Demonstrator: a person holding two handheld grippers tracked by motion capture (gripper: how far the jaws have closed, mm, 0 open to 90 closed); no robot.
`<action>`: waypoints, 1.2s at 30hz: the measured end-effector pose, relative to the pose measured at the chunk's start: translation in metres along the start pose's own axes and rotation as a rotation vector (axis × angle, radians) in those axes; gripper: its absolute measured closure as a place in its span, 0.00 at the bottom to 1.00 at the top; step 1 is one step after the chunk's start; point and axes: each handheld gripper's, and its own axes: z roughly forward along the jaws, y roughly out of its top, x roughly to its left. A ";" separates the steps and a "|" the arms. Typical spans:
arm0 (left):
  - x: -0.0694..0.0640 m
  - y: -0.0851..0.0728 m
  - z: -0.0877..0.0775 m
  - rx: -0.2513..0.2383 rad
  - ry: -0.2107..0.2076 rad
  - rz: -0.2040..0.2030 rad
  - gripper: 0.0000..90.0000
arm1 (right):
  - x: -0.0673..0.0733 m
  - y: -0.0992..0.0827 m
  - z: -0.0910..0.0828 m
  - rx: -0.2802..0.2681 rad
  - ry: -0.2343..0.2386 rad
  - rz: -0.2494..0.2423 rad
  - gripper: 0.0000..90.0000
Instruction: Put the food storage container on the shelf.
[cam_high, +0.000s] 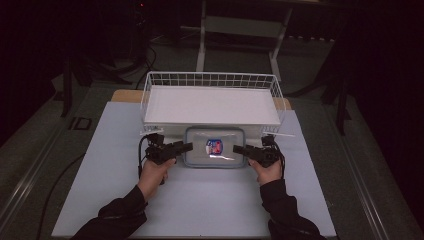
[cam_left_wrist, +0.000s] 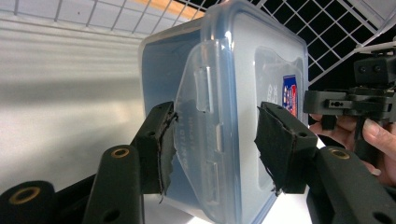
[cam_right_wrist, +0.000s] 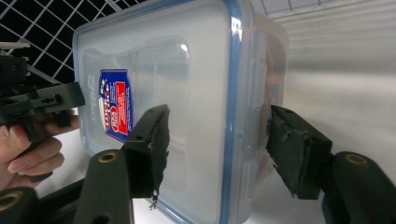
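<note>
At the near edge of the white table (cam_high: 200, 200), the person's 2 hands each hold a gripper against one short end of a lidded plastic food container (cam_high: 215, 146). The left gripper (cam_high: 185, 147) straddles the container's left end. In the left gripper view its jaws stand part open, with 1 pad (cam_left_wrist: 164, 149) touching the hinged side latch (cam_left_wrist: 198, 121) and the other pad (cam_left_wrist: 275, 149) just clear of the lid's top. The right gripper (cam_high: 239, 148) mirrors it. In the right gripper view its jaws are spread, with 1 pad (cam_right_wrist: 156, 144) lying against the lid and the other pad (cam_right_wrist: 292, 151) standing apart from the box wall. Neither pair pinches the box firmly.

The step in hand looks like taking hold of both ends to lift the box. To do it well, each gripper should close squarely across the rim, catching lid and base together rather than the loose latch flap alone. Both should tighten evenly so the box rises level.

The container is translucent, rounded at the corners, with a blue sealing band (cam_right_wrist: 232, 93) round the lid and a blue and red label (cam_right_wrist: 113, 105) on top. It appears empty and sits flat on the table, its far long side just in front of the white wire basket (cam_high: 210, 79).
</note>
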 end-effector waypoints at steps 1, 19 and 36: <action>0.000 -0.001 0.001 -0.006 0.002 -0.001 0.51 | 0.000 0.000 0.002 -0.014 -0.005 -0.002 0.42; -0.007 -0.003 0.006 -0.070 0.122 0.105 0.51 | -0.004 0.001 0.013 -0.064 -0.037 0.015 0.33; -0.012 -0.008 -0.009 -0.053 0.126 0.121 0.31 | 0.015 0.004 0.002 -0.094 -0.112 -0.096 0.34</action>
